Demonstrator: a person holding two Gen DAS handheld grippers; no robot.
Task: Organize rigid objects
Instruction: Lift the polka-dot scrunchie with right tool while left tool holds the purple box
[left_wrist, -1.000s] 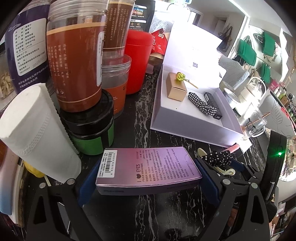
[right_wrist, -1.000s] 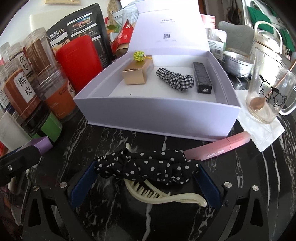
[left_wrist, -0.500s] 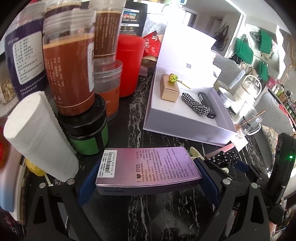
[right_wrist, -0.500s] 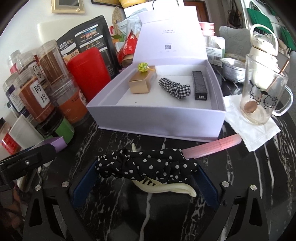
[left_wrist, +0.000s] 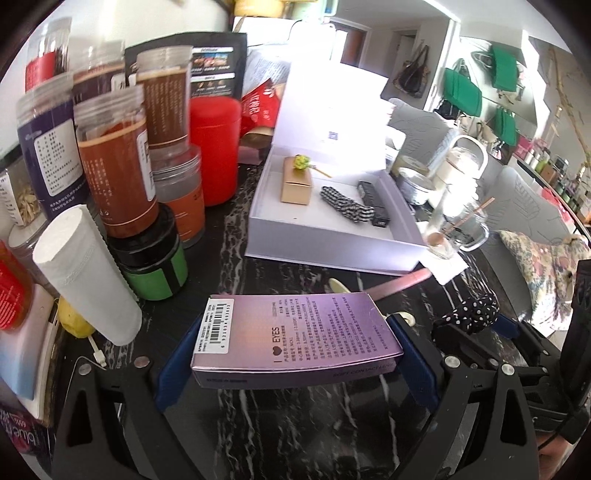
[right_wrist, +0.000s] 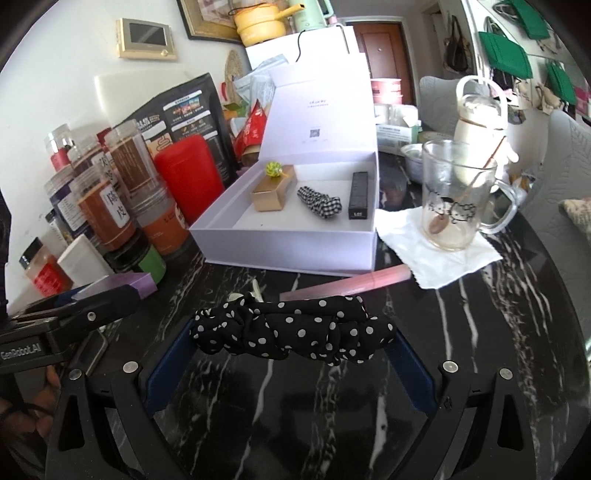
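Purple carton (left_wrist: 295, 332) label legible only in left view, left jaws pinching it, right jaws clamping polka-dot scrunchie (right_wrist: 291, 328)

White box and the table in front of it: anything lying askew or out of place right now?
Inside the white box the three items lie tidy. On the table in front, a pink tube lies at a slant, one end near the napkin under the glass mug. A cream hair clip is loose beside it.

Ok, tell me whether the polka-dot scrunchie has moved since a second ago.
Yes. The polka-dot scrunchie, held in the right tool, has lifted up and back from the white box; the comb beneath is now hidden.
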